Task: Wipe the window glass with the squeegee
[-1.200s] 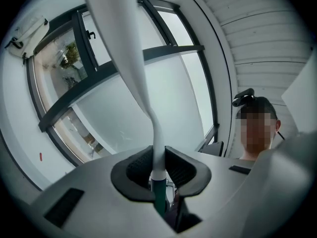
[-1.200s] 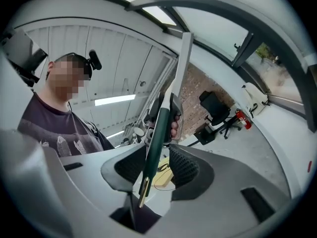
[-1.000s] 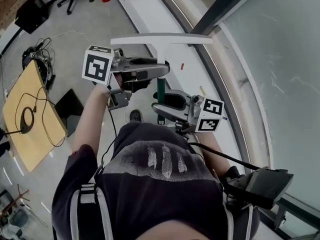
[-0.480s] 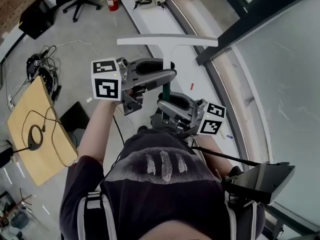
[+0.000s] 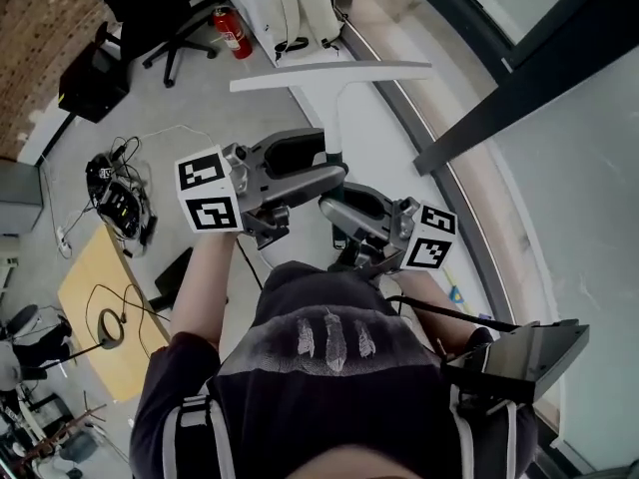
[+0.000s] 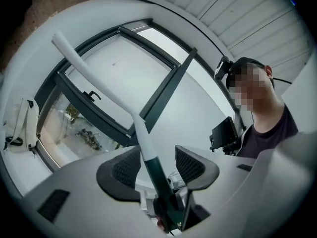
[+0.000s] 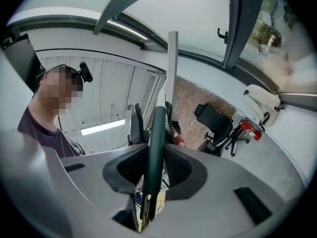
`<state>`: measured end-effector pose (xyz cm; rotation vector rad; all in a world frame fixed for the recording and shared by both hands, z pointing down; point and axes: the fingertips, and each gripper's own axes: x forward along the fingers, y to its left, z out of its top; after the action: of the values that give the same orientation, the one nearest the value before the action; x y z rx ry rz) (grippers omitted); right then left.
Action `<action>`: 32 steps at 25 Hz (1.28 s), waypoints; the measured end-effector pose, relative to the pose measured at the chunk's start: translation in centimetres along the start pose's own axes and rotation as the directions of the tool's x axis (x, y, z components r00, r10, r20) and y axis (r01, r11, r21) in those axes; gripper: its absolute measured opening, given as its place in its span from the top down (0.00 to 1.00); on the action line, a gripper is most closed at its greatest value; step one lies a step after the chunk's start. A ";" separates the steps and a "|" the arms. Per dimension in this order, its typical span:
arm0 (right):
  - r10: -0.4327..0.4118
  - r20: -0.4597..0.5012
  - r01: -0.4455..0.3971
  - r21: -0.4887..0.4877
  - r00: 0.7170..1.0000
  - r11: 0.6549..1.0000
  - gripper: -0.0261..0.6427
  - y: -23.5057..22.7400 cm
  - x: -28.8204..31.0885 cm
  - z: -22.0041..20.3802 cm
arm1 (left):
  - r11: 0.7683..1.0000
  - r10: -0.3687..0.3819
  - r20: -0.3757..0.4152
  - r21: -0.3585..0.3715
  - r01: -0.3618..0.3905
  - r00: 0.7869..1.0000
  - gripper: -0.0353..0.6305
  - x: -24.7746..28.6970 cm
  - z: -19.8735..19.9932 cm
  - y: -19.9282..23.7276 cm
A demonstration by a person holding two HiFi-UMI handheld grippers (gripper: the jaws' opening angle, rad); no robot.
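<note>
The squeegee (image 5: 329,76) has a long white blade, a white neck and a dark green handle, and it stands upright in front of the person's chest. My right gripper (image 5: 344,208) is shut on the lower handle (image 7: 156,148), with both pads pressed against it. My left gripper (image 5: 318,161) sits higher on the handle (image 6: 148,157). Its jaws have just been opening and now stand apart around the handle, with a gap on the right side. The window glass (image 5: 589,168) lies to the right, beyond a dark frame post (image 5: 519,78). The blade (image 6: 89,68) is off the glass.
A pale sill ledge (image 5: 389,138) runs along the window's foot. A fire extinguisher (image 5: 231,30), a white bag (image 5: 295,13) and an office chair (image 5: 150,8) are at the top. A wooden table (image 5: 100,317) with cables stands at the left. A dark device (image 5: 519,357) hangs at the person's hip.
My left gripper's jaws have come apart off the handle. Both grippers and the squeegee have swung across the room, and a dark window post now shows at the upper right.
</note>
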<state>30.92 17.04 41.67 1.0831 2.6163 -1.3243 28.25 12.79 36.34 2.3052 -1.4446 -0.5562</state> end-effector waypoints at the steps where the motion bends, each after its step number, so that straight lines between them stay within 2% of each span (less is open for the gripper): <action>1: -0.003 0.003 0.003 -0.012 1.000 1.000 0.82 0.2 0.2 0.2 | 1.000 -0.003 -0.006 0.006 0.003 1.000 0.63 0.0 0.0 -0.1; 3: -0.010 0.011 0.010 -0.051 1.000 0.999 0.82 0.4 0.7 1.0 | 0.999 -0.038 -0.021 -0.002 0.038 0.999 0.64 0.4 0.5 0.0; 4: -0.014 0.021 0.015 -0.068 1.000 0.998 0.82 -0.4 1.1 2.1 | 0.998 -0.060 -0.022 -0.011 0.059 0.998 0.69 0.8 1.3 1.0; 6: -0.033 0.052 0.038 -0.087 0.998 0.995 0.82 -3.2 2.3 5.3 | 0.994 -0.108 -0.012 -0.011 0.108 0.994 0.72 1.9 3.7 4.6; 8: -0.086 0.086 0.097 -0.130 0.993 0.987 0.82 -6.5 3.7 8.5 | 0.981 -0.194 -0.015 0.003 0.194 0.981 0.72 2.8 5.9 8.2; 10: -0.146 0.120 0.166 -0.181 0.982 0.969 0.82 -9.0 5.0 11.3 | 0.959 -0.284 -0.038 0.013 0.284 0.958 0.72 3.5 7.8 10.9; 13: -0.206 0.180 0.243 -0.212 0.962 0.947 0.82 -10.5 7.0 13.4 | 0.946 -0.321 -0.086 0.023 0.324 0.943 0.73 3.3 9.4 13.1; 15: -0.240 0.235 0.293 -0.224 0.942 0.929 0.82 -11.4 8.2 15.0 | 0.927 -0.375 -0.094 -0.016 0.376 0.922 0.75 3.5 10.8 14.4; 18: -0.299 0.344 0.392 -0.242 0.890 0.888 0.82 -14.4 9.2 19.4 | 0.879 -0.477 -0.079 -0.059 0.474 0.875 0.77 5.1 14.0 18.1; 21: -0.311 0.462 0.445 -0.214 0.830 0.870 0.82 -16.4 8.6 23.5 | 0.861 -0.509 -0.067 -0.048 0.507 0.858 0.76 7.6 16.3 20.9; 24: -0.309 0.529 0.484 -0.230 0.790 0.844 0.82 -15.6 7.7 25.4 | 0.842 -0.539 -0.076 -0.037 0.538 0.839 0.77 9.4 17.3 20.2; 28: -0.259 0.598 0.509 -0.296 0.759 0.808 0.82 -13.6 6.1 28.5 | 0.826 -0.557 -0.111 0.026 0.563 0.823 0.77 12.4 19.3 18.2; 32: -0.183 0.665 0.509 -0.337 0.724 0.792 0.82 -13.1 2.4 34.7 | 0.806 -0.569 -0.159 0.085 0.585 0.807 0.77 19.1 21.8 18.0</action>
<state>11.66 -11.62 27.94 0.0283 2.4693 -0.7335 11.09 -13.96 24.02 2.8351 -0.7074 -0.4670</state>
